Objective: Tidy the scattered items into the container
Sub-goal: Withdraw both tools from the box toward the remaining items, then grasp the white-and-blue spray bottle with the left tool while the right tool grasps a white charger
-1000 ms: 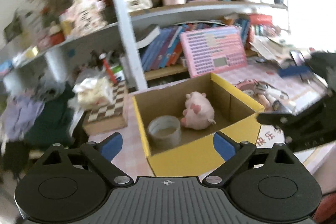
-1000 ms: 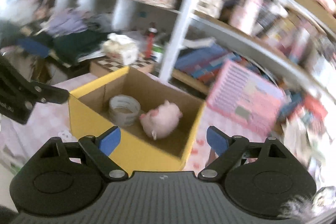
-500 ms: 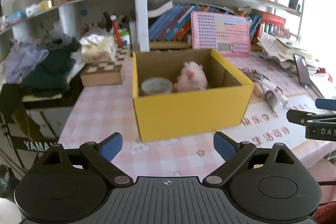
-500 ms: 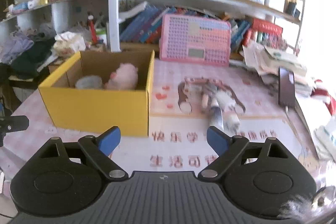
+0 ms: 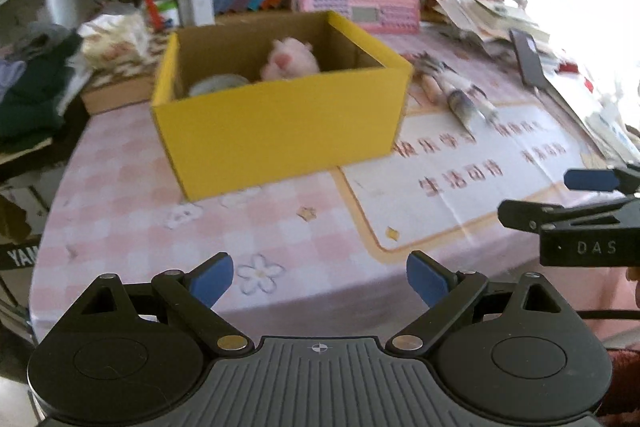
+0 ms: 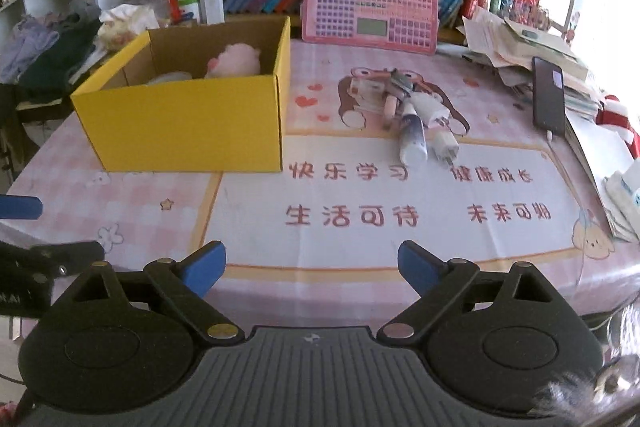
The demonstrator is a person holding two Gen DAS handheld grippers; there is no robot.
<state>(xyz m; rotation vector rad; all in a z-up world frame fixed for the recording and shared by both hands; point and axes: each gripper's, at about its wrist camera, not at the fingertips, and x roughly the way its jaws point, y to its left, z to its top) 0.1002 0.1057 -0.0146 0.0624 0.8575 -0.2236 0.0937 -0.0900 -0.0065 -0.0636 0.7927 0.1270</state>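
A yellow cardboard box (image 5: 280, 123) (image 6: 188, 123) stands on the pink table mat. Inside it lie a pink plush toy (image 5: 290, 61) (image 6: 236, 59) and a roll of tape (image 5: 218, 83). To the right of the box lies a small pile of scattered items: a tube (image 6: 412, 137), a white charger (image 6: 444, 143) and other small things (image 6: 384, 87). My left gripper (image 5: 320, 277) is open and empty, low over the table's near edge. My right gripper (image 6: 312, 267) is open and empty, also at the near edge; it shows at the right in the left wrist view (image 5: 592, 183).
A pink keyboard toy (image 6: 370, 5) leans against the bookshelf behind. A black phone (image 6: 549, 97) and stacked papers (image 6: 520, 43) lie at the right. Clothes (image 5: 36, 83) and a chessboard box (image 5: 116, 87) sit to the left of the yellow box.
Both grippers have drawn back from over the box to the table's near edge and dropped lower. Both stayed open and empty.
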